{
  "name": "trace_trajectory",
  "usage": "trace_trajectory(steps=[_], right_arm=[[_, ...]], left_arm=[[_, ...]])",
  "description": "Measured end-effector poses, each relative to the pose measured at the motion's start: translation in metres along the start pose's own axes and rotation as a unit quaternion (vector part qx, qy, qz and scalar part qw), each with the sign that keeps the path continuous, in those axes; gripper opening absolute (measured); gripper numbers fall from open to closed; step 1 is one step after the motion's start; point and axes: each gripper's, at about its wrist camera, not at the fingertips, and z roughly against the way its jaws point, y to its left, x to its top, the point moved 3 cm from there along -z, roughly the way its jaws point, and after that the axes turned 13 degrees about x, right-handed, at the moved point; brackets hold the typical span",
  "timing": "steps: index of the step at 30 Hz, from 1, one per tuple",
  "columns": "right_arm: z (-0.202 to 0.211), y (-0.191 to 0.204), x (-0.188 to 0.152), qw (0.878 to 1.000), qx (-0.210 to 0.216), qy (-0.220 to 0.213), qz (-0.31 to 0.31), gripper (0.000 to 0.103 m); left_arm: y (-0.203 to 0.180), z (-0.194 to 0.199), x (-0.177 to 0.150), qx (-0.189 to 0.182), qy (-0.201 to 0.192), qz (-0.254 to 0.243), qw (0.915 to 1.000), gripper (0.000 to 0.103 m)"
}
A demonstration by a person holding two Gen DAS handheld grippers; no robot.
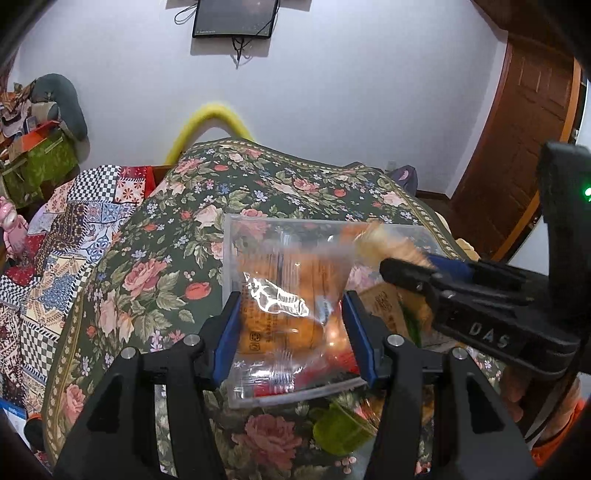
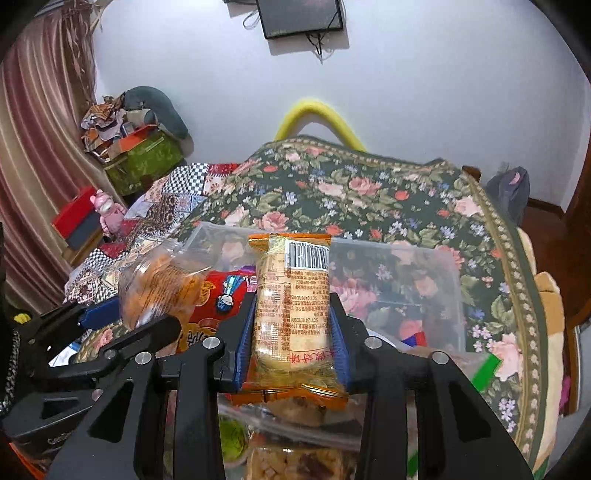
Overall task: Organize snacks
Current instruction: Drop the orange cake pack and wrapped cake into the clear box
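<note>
Snacks sit in both sets of jaws at once. The right gripper is clamped across the middle of a yellow wrapped cake, a long packet with a barcode at its far end and orange crimped seals at both ends; the blue pads press its flanks and the packet stands up between them, lifted clear of the pile below. The left gripper is closed on a clear packet of orange pastry, its pads pinching the film on either side (the film bulges and glints between them, so it looks loosely filled).

Both packets are likely light and soft, with slippery film and crushable contents. A hold across the body suits them better than the crimped ends, which would let them swing, and gentle pressure is wise.

Just beyond the jaws stands a clear plastic bin on a floral bedspread, with a red snack bag at its left side. Under the right gripper lie more packets, among them a clear pack of nuts. Farther off, a yellow headboard rail meets the white wall, and a dark screen hangs above.
</note>
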Motion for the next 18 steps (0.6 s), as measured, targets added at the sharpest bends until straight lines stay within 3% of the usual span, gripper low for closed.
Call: trace_trajectory(steps=[10, 18], right_arm=[[0.037, 0.01, -0.01, 0.999, 0.01, -0.014, 0.029, 0.037], [0.074, 0.013, -0.044, 0.999, 0.015, -0.015, 0.039, 0.052]], left_arm=[[-0.003, 0.034, -0.009, -0.005, -0.014, -0.026, 0.9996, 0.055], [-0.014, 0.061, -0.041, -0.021, -0.007, -0.048, 0.9986, 0.059]])
